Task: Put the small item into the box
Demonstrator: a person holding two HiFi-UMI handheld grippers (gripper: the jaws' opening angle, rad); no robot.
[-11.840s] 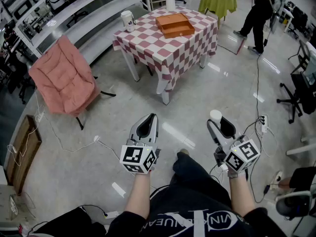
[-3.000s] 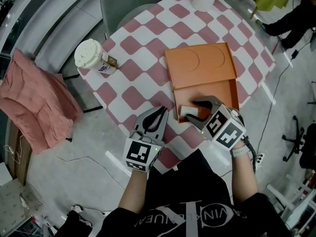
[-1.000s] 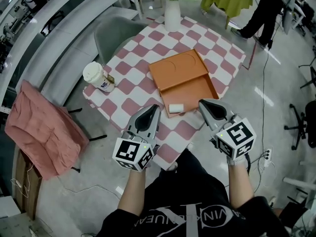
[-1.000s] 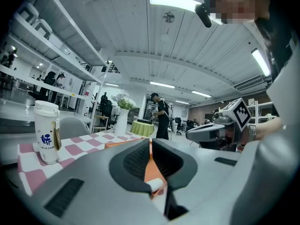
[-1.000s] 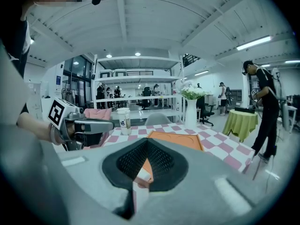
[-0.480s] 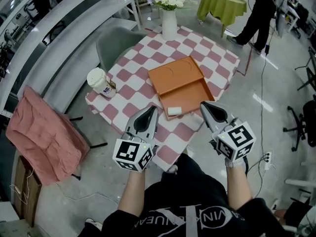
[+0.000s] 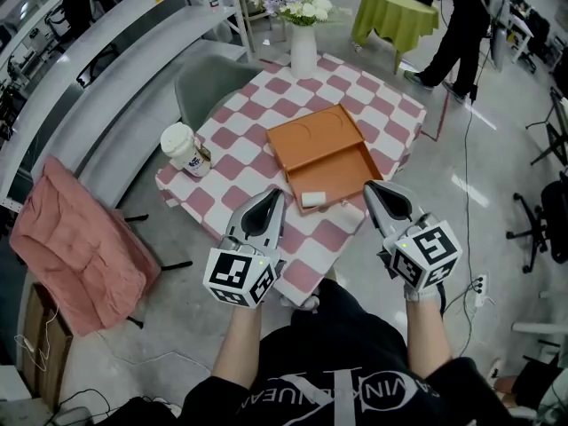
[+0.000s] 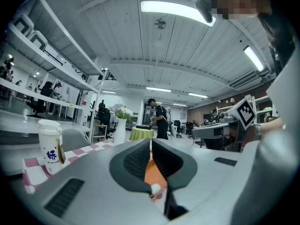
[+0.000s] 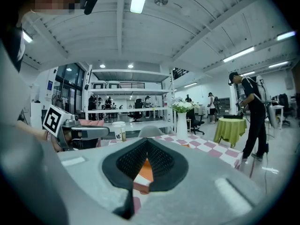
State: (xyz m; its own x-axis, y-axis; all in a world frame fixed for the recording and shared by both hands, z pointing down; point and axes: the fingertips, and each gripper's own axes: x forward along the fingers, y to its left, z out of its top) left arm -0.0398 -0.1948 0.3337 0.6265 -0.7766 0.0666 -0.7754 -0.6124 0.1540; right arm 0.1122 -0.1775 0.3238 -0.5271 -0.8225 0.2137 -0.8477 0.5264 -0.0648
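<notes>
lying at the near end of the orange box [image 7: 355, 162], the small white item [image 7: 312, 199] sat against the box's front wall, touched by neither gripper. the box's lid [image 7: 311, 134] lay open and flat beyond it on the pink-and-white checked worktop [image 7: 244, 162]. the left gripper [image 7: 273, 197] and the right gripper [image 7: 372, 189] hovered over the worktop's near edge, one on either side of the item, each with its fingers pressed together and nothing between them. a lidded paper cup [image 7: 184, 147] stood near the worktop's left corner and a white vase [image 7: 303, 50] of flowers at its far corner. a grey chair [image 7: 206, 82] stood beside the worktop, and a pink padded chair [image 7: 75, 242] sat well off to the left. a person in black [image 7: 460, 16] stood by a green-draped table [image 7: 396, 14] beyond.
</notes>
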